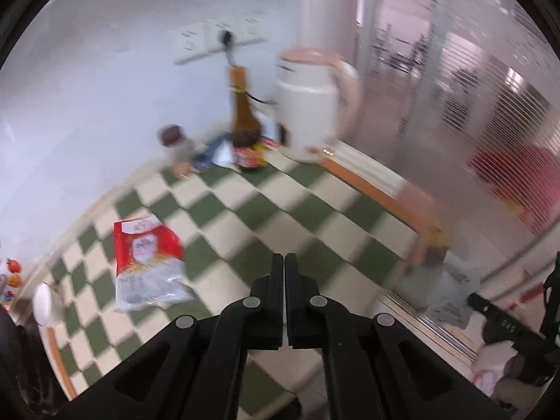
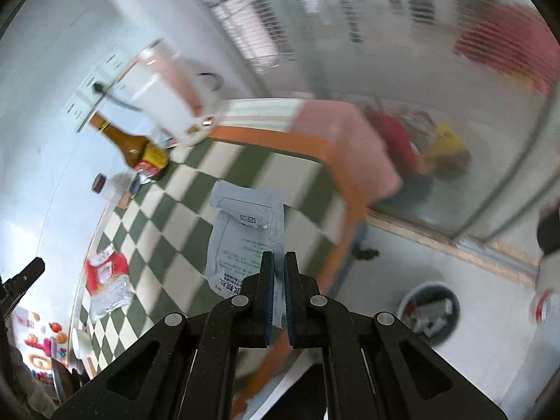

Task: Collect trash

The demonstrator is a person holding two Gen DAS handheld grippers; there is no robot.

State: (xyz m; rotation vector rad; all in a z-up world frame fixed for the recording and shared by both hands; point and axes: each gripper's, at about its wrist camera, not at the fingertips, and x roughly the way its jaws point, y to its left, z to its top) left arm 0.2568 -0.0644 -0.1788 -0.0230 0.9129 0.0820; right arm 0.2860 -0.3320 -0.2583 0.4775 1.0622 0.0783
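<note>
between right tongs [image 2: 276, 257]: grey packet [image 2: 245, 234]

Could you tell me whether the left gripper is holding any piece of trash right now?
No, the left gripper is shut with nothing between its fingers.

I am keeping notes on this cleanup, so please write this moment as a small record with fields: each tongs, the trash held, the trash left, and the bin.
left tongs: shut, holding nothing
right tongs: shut on the grey-white packet
trash left: red and clear bag lying on the checkered tablecloth
other things on table: brown bottle, white kettle, both at the far edge
bin: on the floor beside the table, already has some trash inside
</note>
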